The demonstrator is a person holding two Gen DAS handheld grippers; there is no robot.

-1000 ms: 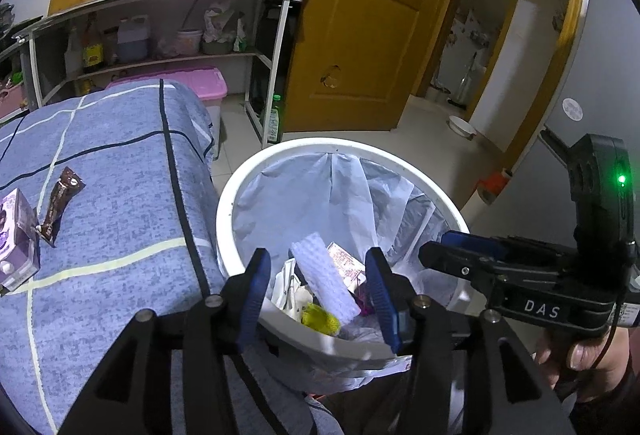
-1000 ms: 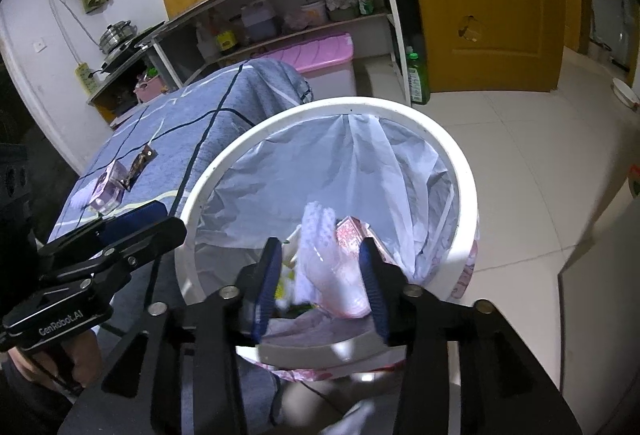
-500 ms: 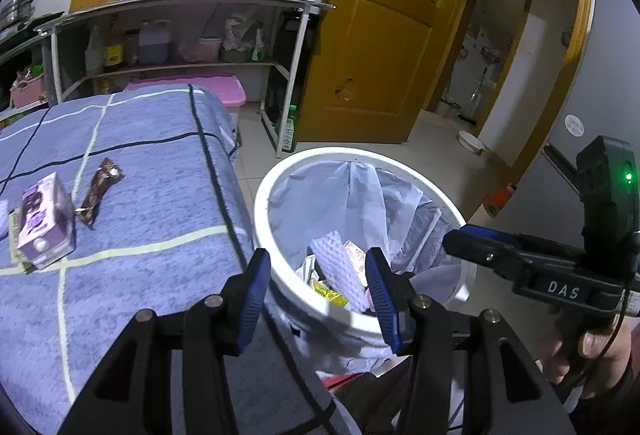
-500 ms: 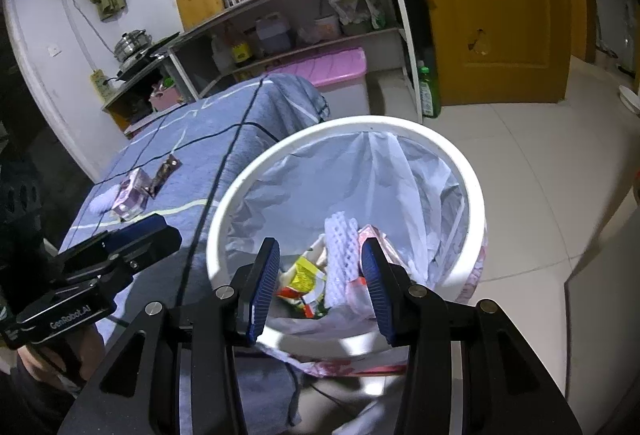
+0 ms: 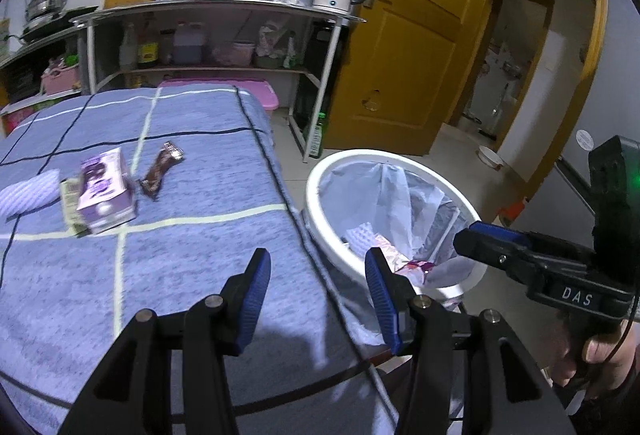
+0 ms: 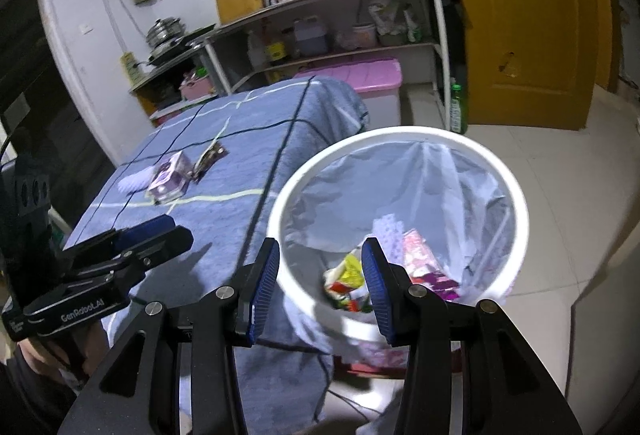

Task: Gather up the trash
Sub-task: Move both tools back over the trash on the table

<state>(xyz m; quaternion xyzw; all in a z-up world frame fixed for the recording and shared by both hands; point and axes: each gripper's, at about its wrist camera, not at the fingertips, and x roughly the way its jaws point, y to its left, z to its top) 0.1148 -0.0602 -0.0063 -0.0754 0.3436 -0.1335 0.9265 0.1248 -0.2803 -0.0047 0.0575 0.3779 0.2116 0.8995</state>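
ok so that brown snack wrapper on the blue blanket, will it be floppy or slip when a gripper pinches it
The brown snack wrapper looks flat and crinkled with a flared end, so it is probably light and floppy, sagging once lifted. Its surface looks glossy, so it may slide between the pads. Lying flush on the soft blue blanket, the fingers might catch fabric along with it.

Left gripper (image 5: 316, 287): jaws spread wide, nothing between the blue ribbed pads (image 5: 254, 295); black finger arms run forward from the lower edge of its own view. Seen from the right wrist, it sits low on the left, side-on, carried by a hand (image 6: 52, 349) beneath it.

Right gripper (image 6: 320, 283): jaws likewise parted and empty. From the left wrist it appears at far right, side-on, a hand (image 5: 600, 355) wrapped around its grip.
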